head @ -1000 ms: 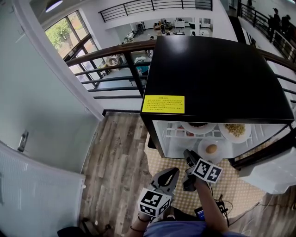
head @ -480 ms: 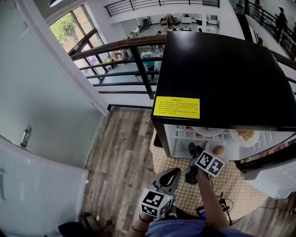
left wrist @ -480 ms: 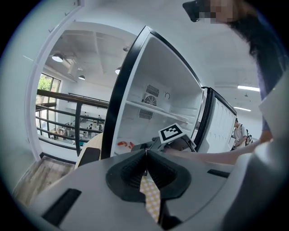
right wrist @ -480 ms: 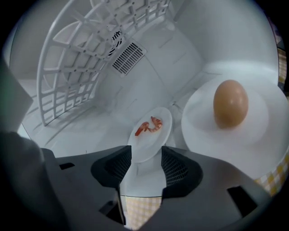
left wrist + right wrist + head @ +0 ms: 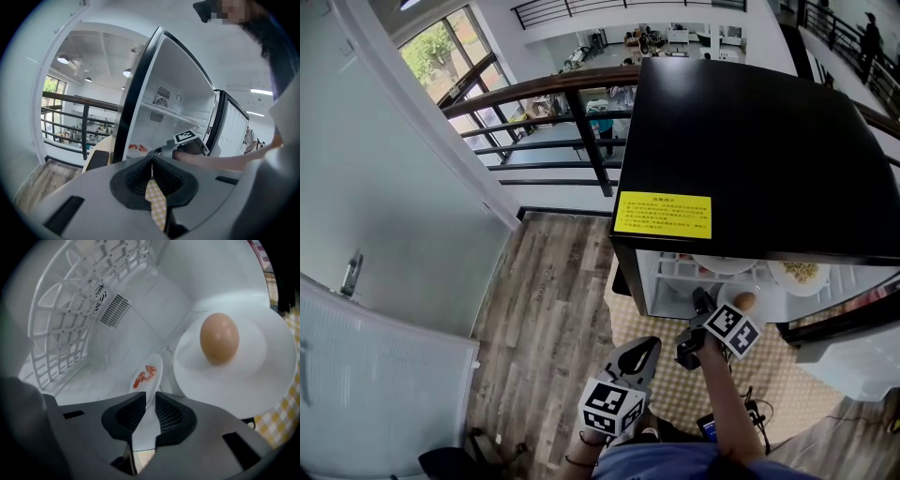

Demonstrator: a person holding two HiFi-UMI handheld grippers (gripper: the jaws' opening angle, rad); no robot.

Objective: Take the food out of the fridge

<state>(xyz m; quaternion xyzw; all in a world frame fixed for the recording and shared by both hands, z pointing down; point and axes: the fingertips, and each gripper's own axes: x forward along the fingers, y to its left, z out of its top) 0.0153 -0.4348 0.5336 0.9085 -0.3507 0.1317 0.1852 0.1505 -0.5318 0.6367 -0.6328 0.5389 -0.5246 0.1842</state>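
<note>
Head view: black fridge (image 5: 759,131) w/ its door open and a yellow label (image 5: 662,215) on the top front edge. The right gripper (image 5: 701,300) reaches into the lower compartment, just beside a white plate carrying an egg (image 5: 744,301). The left gripper (image 5: 649,347) hangs outside, above the checked mat (image 5: 759,375), apart from the fridge.

Right gripper view: jaws have just been closing & now stand narrow. The near rim of a small shrimp plate (image 5: 152,373) is between the pads, which look pressed on it. That plate sits on the fridge floor, just left of the bigger egg plate (image 5: 243,390), w/ the 2 rims close together. The egg lies near the middle of its plate. A wire shelf (image 5: 61,310) is at upper left and a vent grille (image 5: 115,310) is on the back wall.

Left gripper view: jaws together, nothing between them. Only a strip of the checked mat shows thru the slit below.
</note>
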